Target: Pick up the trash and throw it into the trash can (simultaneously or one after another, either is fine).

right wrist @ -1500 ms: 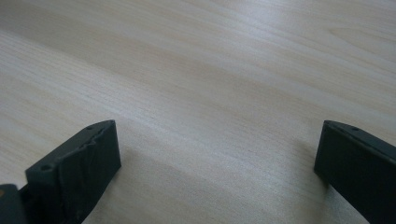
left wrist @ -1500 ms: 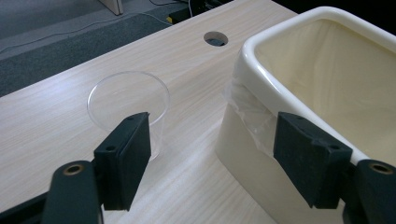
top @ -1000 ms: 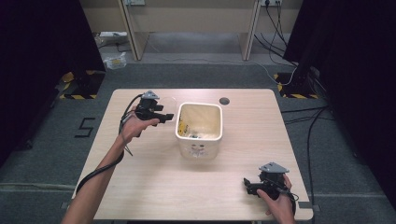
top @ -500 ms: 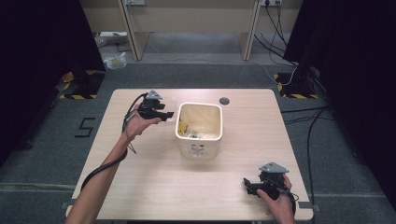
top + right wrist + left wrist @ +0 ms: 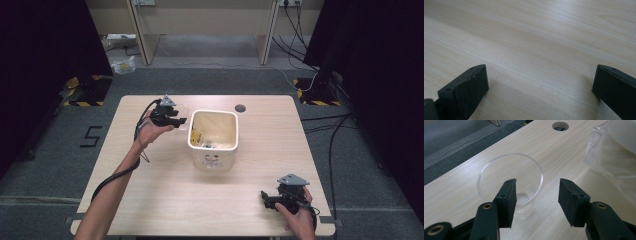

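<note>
The work in hand looks like picking up the clear cup, and it is only at the approach: the cup stands upright on the table, left of the white bin and just beside it, not yet gripped or lifted. Grasping, lifting and whatever follows are all left to do.

The left gripper is held over the cup's near rim, pointing forward and slightly down. Its jaws have just been closing and now stand half spread; one jaw lies in front of the cup's mouth, the other to its right, so they seem to straddle the right wall of the cup, but neither pad presses on it yet. In the high view the left hand reaches out to the far left part of the table, forearm stretched from the near edge, cable hanging below the wrist.

The right gripper rests low at the near right corner, in the right hand, jaws spread wide over bare wood with nothing between them. A crumpled clear bag lies against the bin
</note>
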Motion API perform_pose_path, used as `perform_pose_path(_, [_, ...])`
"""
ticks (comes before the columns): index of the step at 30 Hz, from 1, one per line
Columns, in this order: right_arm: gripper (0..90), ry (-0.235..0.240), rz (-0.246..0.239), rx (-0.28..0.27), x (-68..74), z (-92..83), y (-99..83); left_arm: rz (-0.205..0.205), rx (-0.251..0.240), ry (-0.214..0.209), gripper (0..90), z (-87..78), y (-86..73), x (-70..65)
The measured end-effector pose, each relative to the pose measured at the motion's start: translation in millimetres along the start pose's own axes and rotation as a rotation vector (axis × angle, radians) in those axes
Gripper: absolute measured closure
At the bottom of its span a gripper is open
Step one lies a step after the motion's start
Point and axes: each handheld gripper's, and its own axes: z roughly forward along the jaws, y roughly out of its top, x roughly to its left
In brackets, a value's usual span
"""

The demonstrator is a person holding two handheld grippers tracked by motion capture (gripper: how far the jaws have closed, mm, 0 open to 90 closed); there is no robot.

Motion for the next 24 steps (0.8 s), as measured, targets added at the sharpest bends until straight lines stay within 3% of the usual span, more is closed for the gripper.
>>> perform_pose_path(7, [0.4, 0.0, 0.0, 0.001, 0.0, -0.1, 0.1, 0.053, 0.039, 0.016, 57.2, 7.4, -0.7, -1.0])
perform_pose_path(11, [0.4, 0.0, 0.0, 0.0, 0.0, 0.0, 0.0, 0.063, 0.067, 0.015, 68.1, 11.4, -4.4, -2.0])
perform_pose_path(15, [0.4, 0.0, 0.0, 0.0, 0.0, 0.0, 0.0, 0.036, 0.076, 0.011, 80.2, 12.8, -7.8, -2.1])
perform_pose_path(21, [0.4, 0.0, 0.0, 0.0, 0.0, 0.0, 0.0, -0.001, 0.069, 0.007, 86.1, 5.5, -5.3, 0.7])
perform_pose_path(24, [0.4, 0.001, 0.002, 0.001, 0.2, 0.0, 0.0, -0.009, 0.088, -0.006, 86.2, 2.2, -4.8, 0.9])
